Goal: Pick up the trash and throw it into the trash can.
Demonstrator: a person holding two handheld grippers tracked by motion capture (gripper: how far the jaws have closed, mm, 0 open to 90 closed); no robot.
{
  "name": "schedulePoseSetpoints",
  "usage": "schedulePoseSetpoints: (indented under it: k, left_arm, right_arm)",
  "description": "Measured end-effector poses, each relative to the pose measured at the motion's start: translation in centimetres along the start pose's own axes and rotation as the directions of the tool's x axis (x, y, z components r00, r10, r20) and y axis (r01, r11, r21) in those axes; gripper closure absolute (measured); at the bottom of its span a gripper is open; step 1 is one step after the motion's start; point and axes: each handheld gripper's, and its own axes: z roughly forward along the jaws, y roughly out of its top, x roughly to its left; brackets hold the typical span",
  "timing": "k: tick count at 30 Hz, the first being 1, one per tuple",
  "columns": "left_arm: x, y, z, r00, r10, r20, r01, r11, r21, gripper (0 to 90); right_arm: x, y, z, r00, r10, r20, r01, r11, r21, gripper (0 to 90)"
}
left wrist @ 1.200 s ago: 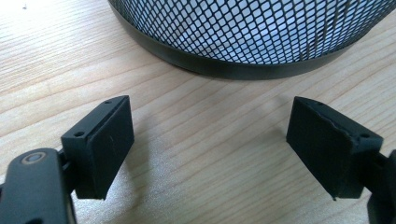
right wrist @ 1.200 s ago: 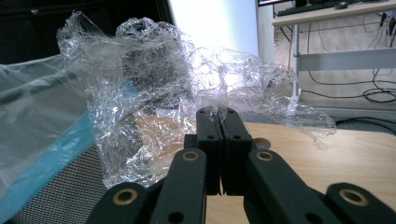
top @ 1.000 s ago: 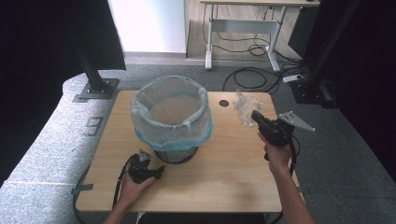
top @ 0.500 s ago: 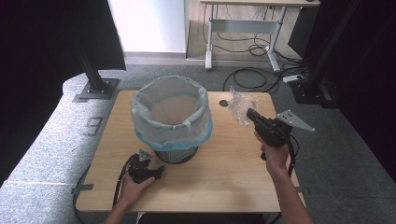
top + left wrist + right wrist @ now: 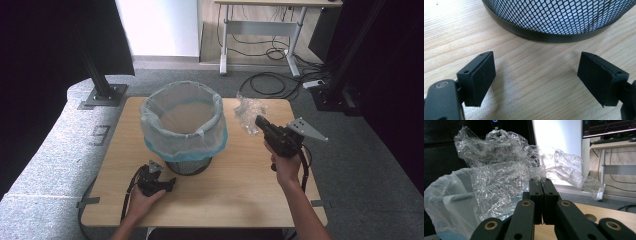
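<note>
Crumpled clear plastic wrap (image 5: 506, 172) sits pinched in the right gripper (image 5: 260, 121), whose jaws are shut tight on a fold of it in the right gripper view, the rest billowing up and out above the tips. In the high view that bundle hangs over the table's (image 5: 240, 185) far right part, just off the far right corner, and the lined bin (image 5: 183, 125) lies to its left, near but apart, toward the middle of the far edge. The coming move, I judge, turns on that leftward gap: the wrap has to travel sideways and clear the bag's rim before it can drop in. The right hand is plainly the nearer one. The left gripper (image 5: 159, 182) rests near the table's near left corner, its jaws spread wide with nothing between them, pointing at the bin's mesh base (image 5: 554, 20). The left gripper view gives the black wire mesh and bottom ring up close, which the bag hides from above; the high view alone gives the bin's open mouth.
</note>
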Motion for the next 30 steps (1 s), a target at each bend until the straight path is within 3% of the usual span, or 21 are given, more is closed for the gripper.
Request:
schedulePoseSetpoints:
  k: [16, 30]
  left_arm:
    - [0.0, 0.0, 0.0, 1.0, 0.005, 0.005, -0.005, 1.0, 0.001, 14.7]
    - [0.0, 0.0, 0.0, 1.0, 0.006, 0.006, -0.006, 1.0, 0.001, 14.7]
  right_arm:
    - [2.7, 1.3, 3.9, 0.9992, -0.006, -0.04, 0.007, 1.0, 0.028, 87.8]
    - [3.7, 1.7, 5.8, 0.9989, -0.008, -0.046, 0.011, 0.999, 0.049, 87.9]
